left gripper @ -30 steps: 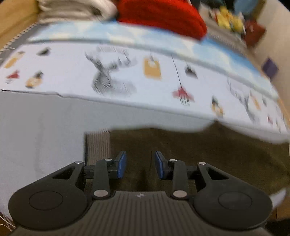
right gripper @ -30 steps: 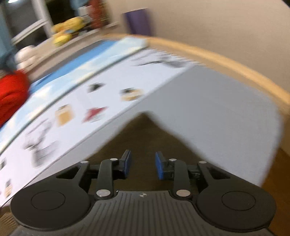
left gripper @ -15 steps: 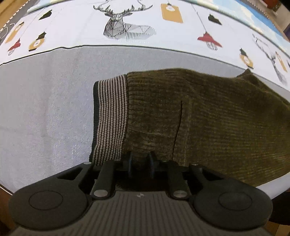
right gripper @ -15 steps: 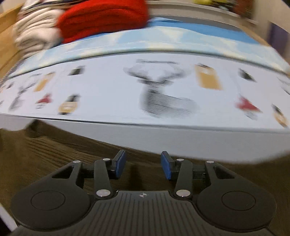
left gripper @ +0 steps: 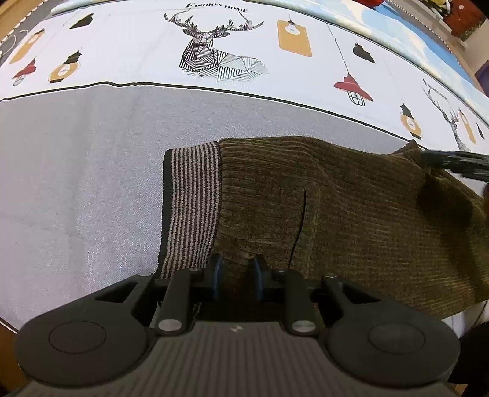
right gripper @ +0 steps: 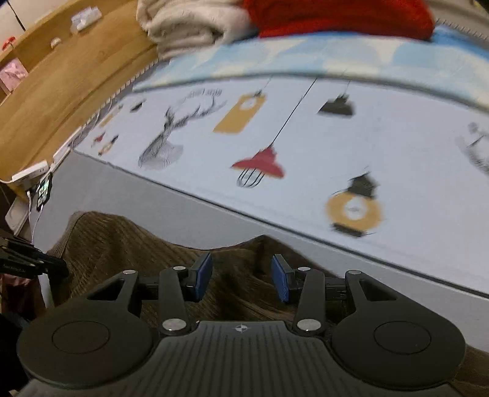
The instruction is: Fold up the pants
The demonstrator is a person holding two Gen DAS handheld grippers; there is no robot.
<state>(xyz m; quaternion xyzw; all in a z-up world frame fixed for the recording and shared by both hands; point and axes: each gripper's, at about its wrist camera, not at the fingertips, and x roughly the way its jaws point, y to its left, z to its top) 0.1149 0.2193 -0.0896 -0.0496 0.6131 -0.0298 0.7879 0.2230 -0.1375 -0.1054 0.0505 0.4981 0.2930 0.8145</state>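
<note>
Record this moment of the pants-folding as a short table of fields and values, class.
garment: olive-brown corduroy pants lying flat, striped knit waistband on their left end
surface: printed bedsheet with grey band and deer motif
left gripper: shut on the pants' near edge by the waistband
right gripper: open, above the pants
background: folded red blanket, cream towel

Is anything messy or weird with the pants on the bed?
Nothing looks damaged or spilled. The brown pants lie on the grey part of the bedspread, slightly rumpled, with a raised bump by the right hand-held gripper, whose jaws are open. The left hand-held gripper pinches the fabric near the striped waistband.
</note>
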